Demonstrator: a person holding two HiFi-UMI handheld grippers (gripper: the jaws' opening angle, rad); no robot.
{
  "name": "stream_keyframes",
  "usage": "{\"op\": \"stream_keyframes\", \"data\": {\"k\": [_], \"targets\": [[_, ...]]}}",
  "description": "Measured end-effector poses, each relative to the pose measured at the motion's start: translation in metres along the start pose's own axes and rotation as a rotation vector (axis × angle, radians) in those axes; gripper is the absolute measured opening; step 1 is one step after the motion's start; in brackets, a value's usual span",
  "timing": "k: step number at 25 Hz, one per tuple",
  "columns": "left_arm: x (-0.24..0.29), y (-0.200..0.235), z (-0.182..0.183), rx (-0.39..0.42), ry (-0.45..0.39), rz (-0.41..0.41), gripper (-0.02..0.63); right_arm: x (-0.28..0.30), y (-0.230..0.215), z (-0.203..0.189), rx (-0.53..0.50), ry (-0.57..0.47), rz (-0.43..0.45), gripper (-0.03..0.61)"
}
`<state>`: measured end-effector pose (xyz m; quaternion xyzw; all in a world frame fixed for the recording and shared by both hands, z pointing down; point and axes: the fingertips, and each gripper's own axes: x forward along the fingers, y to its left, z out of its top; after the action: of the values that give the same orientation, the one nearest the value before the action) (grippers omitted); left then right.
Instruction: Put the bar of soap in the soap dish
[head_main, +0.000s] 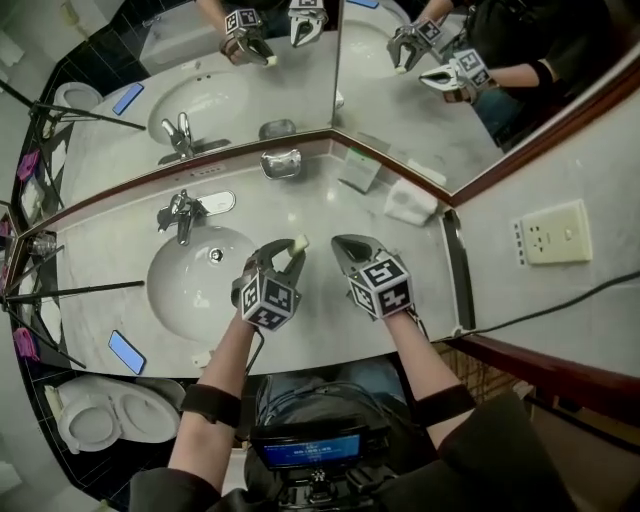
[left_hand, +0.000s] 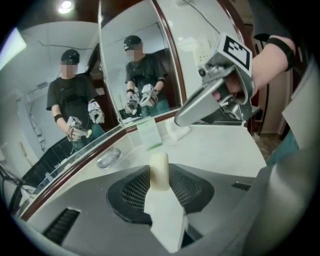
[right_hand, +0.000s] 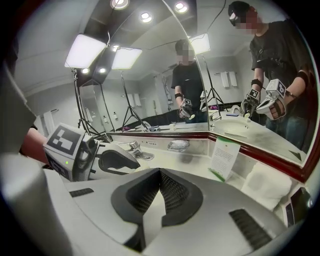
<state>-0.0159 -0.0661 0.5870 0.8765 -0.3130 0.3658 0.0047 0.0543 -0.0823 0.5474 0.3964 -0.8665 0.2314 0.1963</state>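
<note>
A cream bar of soap (head_main: 298, 243) sticks up between the jaws of my left gripper (head_main: 289, 252), which is shut on it over the counter just right of the sink basin. From the left gripper view the soap (left_hand: 159, 169) stands upright against the pads. The silver soap dish (head_main: 281, 163) sits at the back of the counter against the mirror, beyond the soap; it shows as well in the left gripper view (left_hand: 108, 158) and the right gripper view (right_hand: 178, 145). My right gripper (head_main: 346, 246) hovers beside the left one, shut and empty (right_hand: 160, 184).
A chrome faucet (head_main: 180, 212) stands behind the round basin (head_main: 175, 300). A green-edged card (head_main: 358, 170) and a folded white towel (head_main: 411, 203) stand at the back right corner. A blue phone (head_main: 126, 351) lies at the counter's front left. Mirrors line the back walls.
</note>
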Motion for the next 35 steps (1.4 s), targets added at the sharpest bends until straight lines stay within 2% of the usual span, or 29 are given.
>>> {"op": "stream_keyframes", "data": {"k": [7,13,20,27,32,33,35], "targets": [[0.060,-0.038,-0.041,0.166,0.146,-0.107,0.121,-0.002,-0.015,-0.018,0.026,0.018,-0.007,0.018],[0.088,-0.053,-0.063,0.189,0.220,-0.152,0.121,-0.007,-0.028,-0.028,0.051,0.020,-0.027,0.018],[0.097,-0.061,-0.077,0.205,0.265,-0.133,0.124,-0.015,-0.037,-0.043,0.077,0.031,-0.038,0.018],[0.092,-0.060,-0.067,0.189,0.238,-0.126,0.137,-0.011,-0.036,-0.040,0.085,0.025,-0.037,0.018],[0.077,-0.049,-0.044,0.172,0.176,-0.080,0.137,-0.011,-0.034,-0.040,0.080,0.030,-0.041,0.018],[0.071,-0.045,-0.037,0.166,0.155,-0.064,0.127,-0.012,-0.034,-0.039,0.077,0.029,-0.041,0.018],[0.057,-0.036,-0.023,0.137,0.106,-0.026,0.045,-0.012,-0.032,-0.036,0.068,0.026,-0.040,0.018]]}}
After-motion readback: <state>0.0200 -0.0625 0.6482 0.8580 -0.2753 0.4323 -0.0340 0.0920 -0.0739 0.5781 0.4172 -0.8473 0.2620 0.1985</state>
